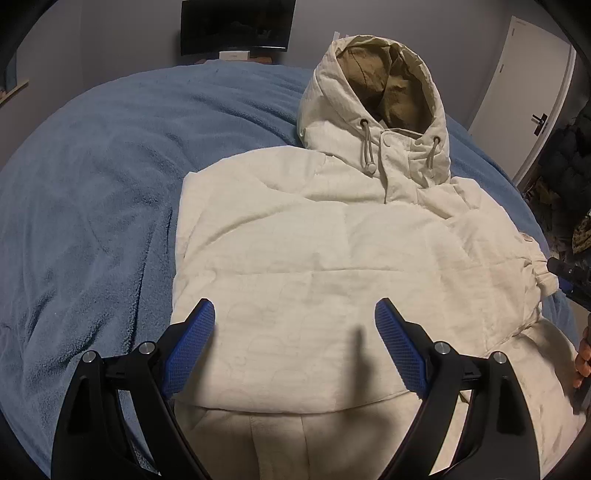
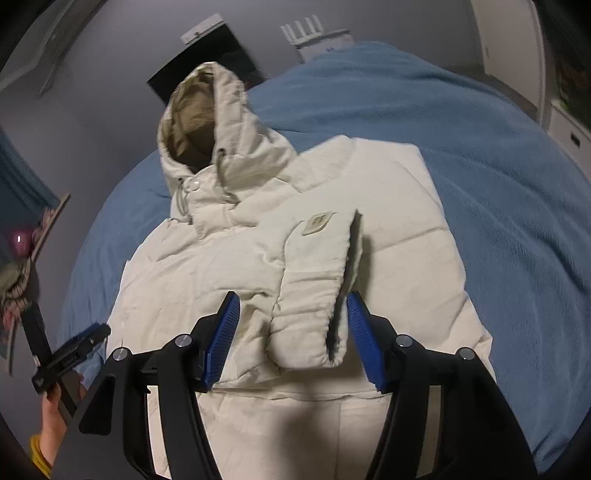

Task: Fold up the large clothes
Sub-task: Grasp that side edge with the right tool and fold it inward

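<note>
A cream hooded puffer jacket point(image 1: 325, 236) lies front up on a blue blanket, hood point(image 1: 384, 74) at the far end. My left gripper point(image 1: 295, 325) is open above its lower chest, holding nothing. In the right wrist view the jacket point(image 2: 399, 221) has one sleeve point(image 2: 314, 291) folded across its front, with a patch point(image 2: 317, 223) on it. My right gripper point(image 2: 293, 325) is open with its blue pads on either side of the sleeve end, not closed on it. The left gripper also shows in the right wrist view point(image 2: 86, 341), and the right gripper at the left wrist view's right edge point(image 1: 570, 277).
The blue fleece blanket point(image 1: 92, 184) covers the bed around the jacket. A dark monitor point(image 1: 236, 26) and a white door point(image 1: 524, 92) stand beyond the bed. Dark clothes point(image 1: 569, 155) hang at the right. Clutter sits at the left in the right wrist view point(image 2: 18, 258).
</note>
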`<act>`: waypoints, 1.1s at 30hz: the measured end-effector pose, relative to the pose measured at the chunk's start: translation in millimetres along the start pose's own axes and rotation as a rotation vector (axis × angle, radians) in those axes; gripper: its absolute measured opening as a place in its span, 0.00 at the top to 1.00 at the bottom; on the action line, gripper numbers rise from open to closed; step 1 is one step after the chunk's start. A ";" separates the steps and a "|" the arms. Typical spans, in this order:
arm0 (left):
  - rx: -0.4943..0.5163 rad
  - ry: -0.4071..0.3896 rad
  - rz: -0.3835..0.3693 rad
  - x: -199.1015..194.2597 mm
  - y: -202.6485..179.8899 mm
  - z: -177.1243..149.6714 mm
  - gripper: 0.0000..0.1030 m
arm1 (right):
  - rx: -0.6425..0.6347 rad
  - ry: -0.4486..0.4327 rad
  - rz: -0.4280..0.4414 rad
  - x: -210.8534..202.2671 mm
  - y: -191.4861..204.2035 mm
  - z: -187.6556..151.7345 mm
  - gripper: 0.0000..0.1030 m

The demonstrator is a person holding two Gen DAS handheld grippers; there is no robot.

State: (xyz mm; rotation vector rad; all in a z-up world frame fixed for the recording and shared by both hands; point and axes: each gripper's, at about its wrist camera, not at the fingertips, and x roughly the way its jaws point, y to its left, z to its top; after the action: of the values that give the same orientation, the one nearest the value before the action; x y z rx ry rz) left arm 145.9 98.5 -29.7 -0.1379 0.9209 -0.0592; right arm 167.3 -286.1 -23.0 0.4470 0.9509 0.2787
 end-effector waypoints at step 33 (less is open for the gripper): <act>0.022 0.033 -0.009 10.1 -2.7 -4.2 0.17 | -0.288 -0.026 -0.347 -29.1 17.4 -26.8 0.99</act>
State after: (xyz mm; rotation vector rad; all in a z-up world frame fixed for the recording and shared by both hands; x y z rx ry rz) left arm 148.7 94.3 -39.8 -0.1207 0.9523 -0.0798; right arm 128.2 -276.6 -7.1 0.0182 0.9284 0.0913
